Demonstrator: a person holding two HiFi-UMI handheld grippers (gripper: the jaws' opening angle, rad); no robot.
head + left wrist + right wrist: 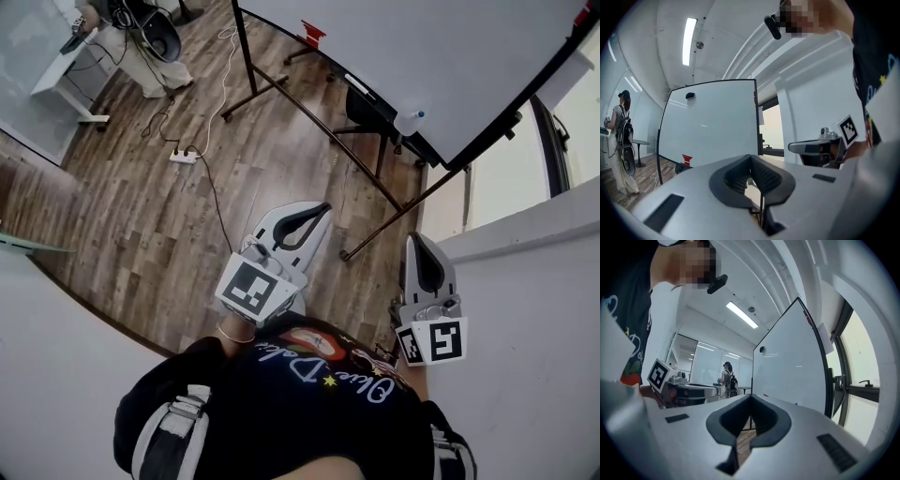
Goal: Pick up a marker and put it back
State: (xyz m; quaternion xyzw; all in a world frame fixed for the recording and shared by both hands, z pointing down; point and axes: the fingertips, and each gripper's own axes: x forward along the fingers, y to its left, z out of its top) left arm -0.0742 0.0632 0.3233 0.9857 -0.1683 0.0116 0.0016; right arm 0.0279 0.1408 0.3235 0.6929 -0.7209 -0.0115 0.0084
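A whiteboard [422, 47] on a black stand leans ahead of me, with a narrow tray along its lower edge. On the tray lie a pale marker-like stick [359, 84], a red item [312, 34] and a small spray bottle [411, 120]. My left gripper [322, 210] is held level, pointing toward the stand, jaws together and empty. To its right my right gripper [416, 240] also points forward, shut with nothing in it. In the left gripper view the whiteboard [712, 122] stands beyond the closed jaws [750, 158]. The right gripper view shows the board [792, 366] past its closed tips [751, 398].
A power strip [184, 156] and its cable lie on the wooden floor. A desk and a chair [150, 33] stand at the far left. A white wall ledge [525, 281] runs along my right. A person with a backpack [623, 140] stands far off.
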